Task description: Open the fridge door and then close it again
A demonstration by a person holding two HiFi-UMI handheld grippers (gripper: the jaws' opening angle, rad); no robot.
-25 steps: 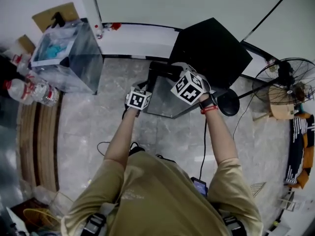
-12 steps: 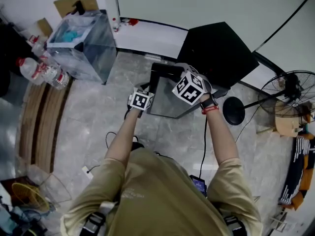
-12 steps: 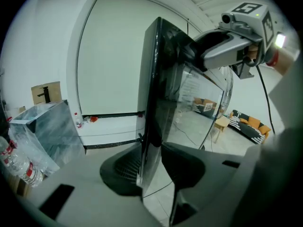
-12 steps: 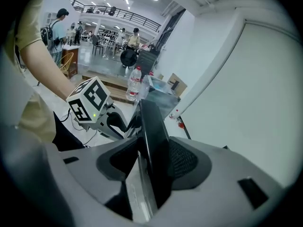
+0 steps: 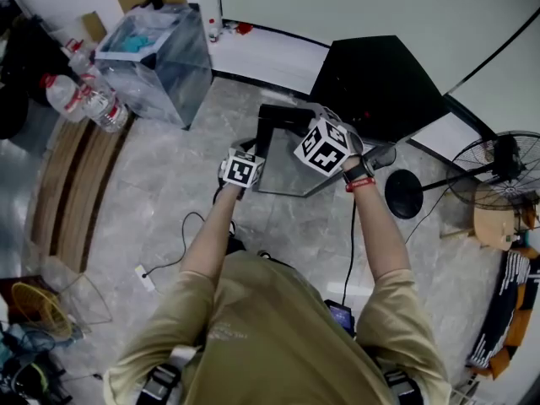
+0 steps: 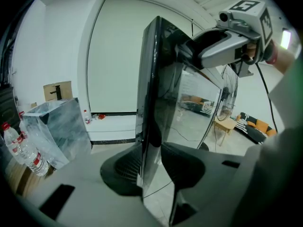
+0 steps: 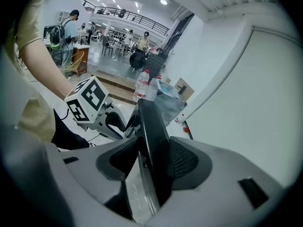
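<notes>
You have the fridge door (image 5: pixel 283 171) swung out from the black fridge (image 5: pixel 380 87), and both tools are on it. The left gripper (image 6: pixel 152 169) is clamped partway open across the door's thin side edge, and the right gripper (image 7: pixel 150 167) is clamped wide across its thicker top edge. In my judgement the holds are shallow, so a pull off the hinge arc may slide the pads off. Uneven travel between your hands may twist the door or drag the fridge across the smooth floor. Closing without releasing risks trapping the jaws against the fridge.
</notes>
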